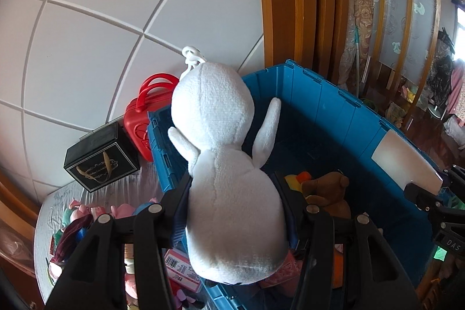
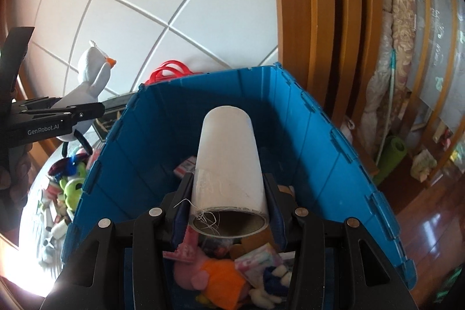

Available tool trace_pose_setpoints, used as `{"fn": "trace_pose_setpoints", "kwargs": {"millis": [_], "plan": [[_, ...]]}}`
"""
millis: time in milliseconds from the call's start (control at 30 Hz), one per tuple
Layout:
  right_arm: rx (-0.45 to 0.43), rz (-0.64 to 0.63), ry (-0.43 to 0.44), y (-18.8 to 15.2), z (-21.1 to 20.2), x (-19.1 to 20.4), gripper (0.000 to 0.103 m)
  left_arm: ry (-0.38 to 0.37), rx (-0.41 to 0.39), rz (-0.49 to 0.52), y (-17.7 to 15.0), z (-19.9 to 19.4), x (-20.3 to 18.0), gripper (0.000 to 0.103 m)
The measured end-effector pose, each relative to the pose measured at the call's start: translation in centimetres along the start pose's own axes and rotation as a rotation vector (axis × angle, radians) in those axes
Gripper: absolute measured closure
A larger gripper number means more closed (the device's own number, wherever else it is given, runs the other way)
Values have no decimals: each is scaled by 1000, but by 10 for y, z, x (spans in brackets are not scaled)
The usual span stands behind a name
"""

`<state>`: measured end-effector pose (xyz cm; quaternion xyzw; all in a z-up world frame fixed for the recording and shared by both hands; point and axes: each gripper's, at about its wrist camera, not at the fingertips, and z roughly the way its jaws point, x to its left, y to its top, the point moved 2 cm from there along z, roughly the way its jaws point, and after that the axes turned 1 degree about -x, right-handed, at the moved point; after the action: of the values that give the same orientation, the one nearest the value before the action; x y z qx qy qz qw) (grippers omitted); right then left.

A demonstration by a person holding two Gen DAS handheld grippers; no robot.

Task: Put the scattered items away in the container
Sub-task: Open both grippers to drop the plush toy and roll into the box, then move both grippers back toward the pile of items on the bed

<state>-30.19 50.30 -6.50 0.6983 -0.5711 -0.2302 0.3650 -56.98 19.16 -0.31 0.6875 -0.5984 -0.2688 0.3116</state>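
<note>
My left gripper (image 1: 232, 185) is shut on a white plush bird (image 1: 223, 164) and holds it above the left rim of the blue bin (image 1: 334, 103). The bird also shows in the right wrist view (image 2: 90, 83), with its orange beak, held by the left gripper (image 2: 87, 111). My right gripper (image 2: 228, 193) is shut on a white roll on a cardboard tube (image 2: 228, 161), held above the inside of the blue bin (image 2: 162, 135). Several plush toys (image 2: 221, 278) and small packets lie in the bin.
A red case (image 1: 142, 118) and a black box (image 1: 100, 161) stand by the white wall, left of the bin. Several scattered toys (image 1: 78, 217) lie on the surface left of the bin; they also show in the right wrist view (image 2: 66, 185). Wooden door frames and rolled rugs (image 2: 392, 48) stand at the right.
</note>
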Motion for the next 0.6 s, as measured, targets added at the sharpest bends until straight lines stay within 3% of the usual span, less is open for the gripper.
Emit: {"fn": "trace_pose_setpoints", "kwargs": {"millis": [267,333,367,400,433,600], "plan": [[2,34,-45,3,5,-23,58,-53,-4,34,22,19,-21,51],[-3,39,-73,4,5,-27,57,-66,10,24,29,24,-24,43],[-4,41,-96,4,6,-28,41,-55,16,20,31,26,-24,37],[-3,46,-107,4,7,-29,3,-44,15,14,32,27,-23,18],[-12,53,-105,4,7,-29,3,-39,8,5,32,26,-21,6],[0,44,-79,2,10,-25,1,-38,47,-27,20,32,-10,4]]}}
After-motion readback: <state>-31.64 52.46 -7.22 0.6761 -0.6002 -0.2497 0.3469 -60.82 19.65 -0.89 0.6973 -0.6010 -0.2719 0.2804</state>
